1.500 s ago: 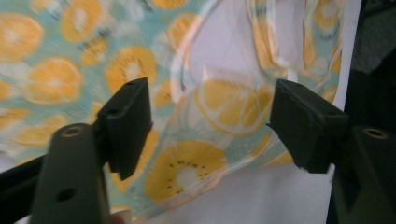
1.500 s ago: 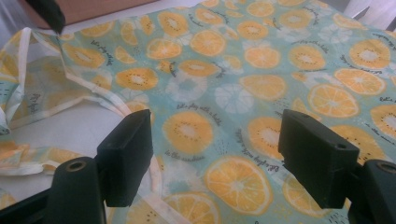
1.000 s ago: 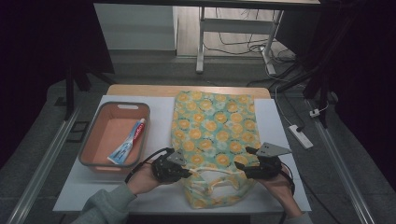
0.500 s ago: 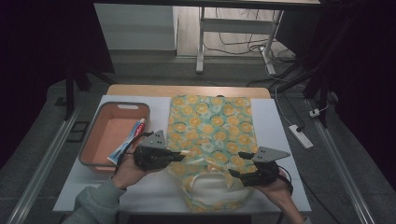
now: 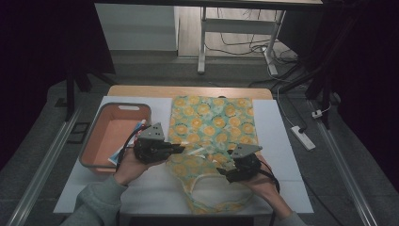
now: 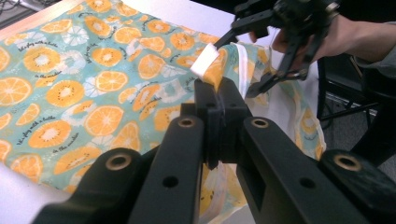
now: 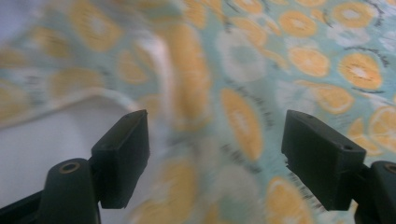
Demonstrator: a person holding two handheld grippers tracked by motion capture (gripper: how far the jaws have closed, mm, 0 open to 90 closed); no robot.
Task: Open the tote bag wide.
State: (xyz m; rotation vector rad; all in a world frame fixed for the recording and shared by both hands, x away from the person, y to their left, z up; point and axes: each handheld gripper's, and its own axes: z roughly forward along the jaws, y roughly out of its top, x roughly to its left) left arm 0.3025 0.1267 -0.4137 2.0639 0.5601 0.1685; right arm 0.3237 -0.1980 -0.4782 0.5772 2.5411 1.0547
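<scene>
Orange-print bag [image 5: 211,127] lies flat on the desk [image 5: 282,155], mouth toward the person. Left claw [image 6: 217,100] is clamped on the white-lined rim, lifted so the mouth is opened. Right claw [image 7: 215,144] is held wide open, empty, over the fabric.

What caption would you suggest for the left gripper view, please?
Left gripper pinches the orange-print bag by its edge; right gripper hovers open.

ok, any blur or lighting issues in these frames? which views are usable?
High view: sharp, but the room around the table is dark. Left gripper view: the orange-print bag is crisp, and the left gripper, shut on its white edge, looks slightly soft up close. Right gripper view: the bag's cloth is smeared by motion blur, worst at left; the right gripper, open, reads clearly.
</scene>
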